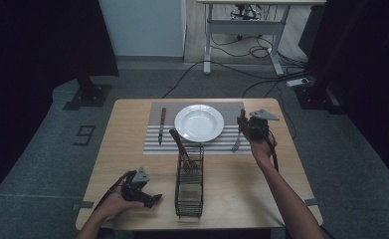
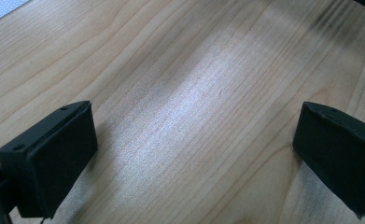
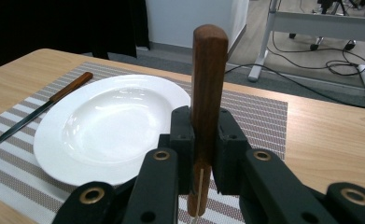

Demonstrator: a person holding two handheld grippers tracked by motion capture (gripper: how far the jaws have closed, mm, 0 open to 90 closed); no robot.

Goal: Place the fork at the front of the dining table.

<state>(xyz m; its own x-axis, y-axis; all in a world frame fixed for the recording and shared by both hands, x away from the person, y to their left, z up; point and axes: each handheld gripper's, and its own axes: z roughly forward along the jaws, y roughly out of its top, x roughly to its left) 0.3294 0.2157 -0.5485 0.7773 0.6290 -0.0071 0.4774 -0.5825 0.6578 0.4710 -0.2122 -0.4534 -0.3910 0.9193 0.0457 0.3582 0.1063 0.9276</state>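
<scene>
The fork (image 1: 238, 141), wooden-handled with metal tines, was clamped by its handle between the jaws of the right gripper (image 1: 243, 124), which were drawn in tight on the wood; in the right gripper view the handle (image 3: 209, 93) stood upright out of the jaws. In the high view the fork hung just to the right of the white plate (image 1: 199, 122), its tines pointing down at the near right part of the striped placemat (image 1: 232, 107) on which the plate sat; whether the tines touched the mat could not be told. On the far side of the plate from the fork, a knife (image 1: 161, 125) with a wooden handle lay flat on the same mat, close beside the plate's left rim. Nearer the person than the plate, a black wire basket (image 1: 189, 186) stood on the wooden table (image 1: 127, 149), with a wooden-handled utensil (image 1: 180, 145) leaning out of its far end toward the plate. Well to the near left of the plate, beyond the basket, the left gripper (image 1: 152, 199) rested low over bare tabletop, its jaws spread wide apart with nothing between them.
</scene>
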